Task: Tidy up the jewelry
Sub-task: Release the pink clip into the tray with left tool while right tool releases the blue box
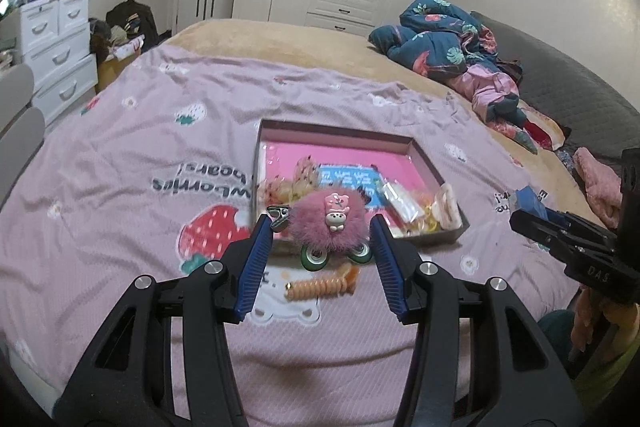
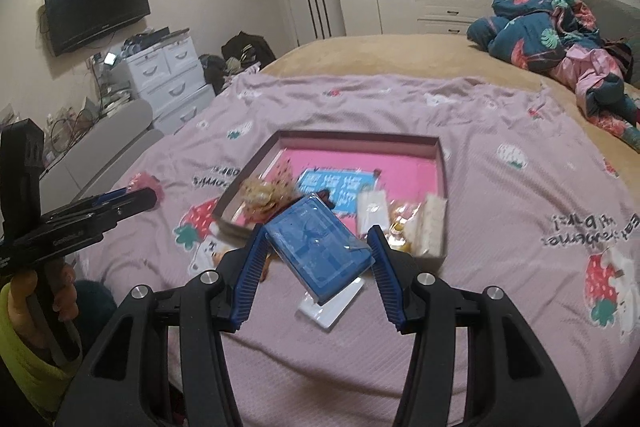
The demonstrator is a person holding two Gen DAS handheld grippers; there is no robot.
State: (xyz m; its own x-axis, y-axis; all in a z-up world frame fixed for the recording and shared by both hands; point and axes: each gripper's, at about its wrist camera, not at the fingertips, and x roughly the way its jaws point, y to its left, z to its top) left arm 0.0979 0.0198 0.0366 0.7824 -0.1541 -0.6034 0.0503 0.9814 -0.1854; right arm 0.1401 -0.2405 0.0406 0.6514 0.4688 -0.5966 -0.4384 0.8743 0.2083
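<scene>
Gripping pink fluffy hair clip (image 1: 326, 227) in left tongs (image 1: 322, 227); right tongs (image 2: 318, 243) clamped on blue box (image 2: 318, 247).

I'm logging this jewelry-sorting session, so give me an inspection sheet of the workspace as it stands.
Surface: pink printed bedsheet over a bed, wrinkled.
Job's things: open tray with pink floor holds hair ties, a blue card and small packets; fluffy pink hair clip between the left gripper's pads; blue box between the right gripper's pads; orange spiral hair tie, green rings and a white card lie on the sheet.
Clutter: bundled clothes at the far side.
Grippers: left gripper shut on the clip; right gripper shut on the box.
Cables: wires by the white drawers.
Surroundings: wardrobe, wall screen, clock.
</scene>
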